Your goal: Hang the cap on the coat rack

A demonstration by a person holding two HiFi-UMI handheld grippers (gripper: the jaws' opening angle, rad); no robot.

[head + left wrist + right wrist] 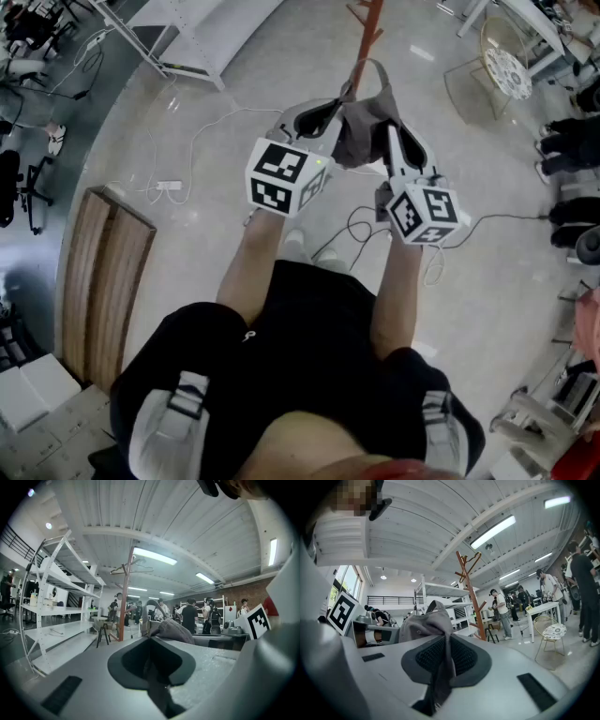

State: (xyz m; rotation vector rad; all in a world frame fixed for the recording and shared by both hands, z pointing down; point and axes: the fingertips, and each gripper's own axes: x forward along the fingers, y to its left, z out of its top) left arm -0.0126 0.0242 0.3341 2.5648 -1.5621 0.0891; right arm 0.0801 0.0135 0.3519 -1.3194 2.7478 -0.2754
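The cap (367, 129) is pinched on either side by left gripper (336, 105) and right gripper (393, 137), with the rack (367, 28) seen dead ahead.

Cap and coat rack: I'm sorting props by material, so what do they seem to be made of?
The cap looks like soft woven cloth, grey and matte: it sags and creases in folds, with a strap loop on top. The coat rack is probably wood with a reddish-brown finish: angled pegs branch off a straight pole. Painted metal can't be ruled out.
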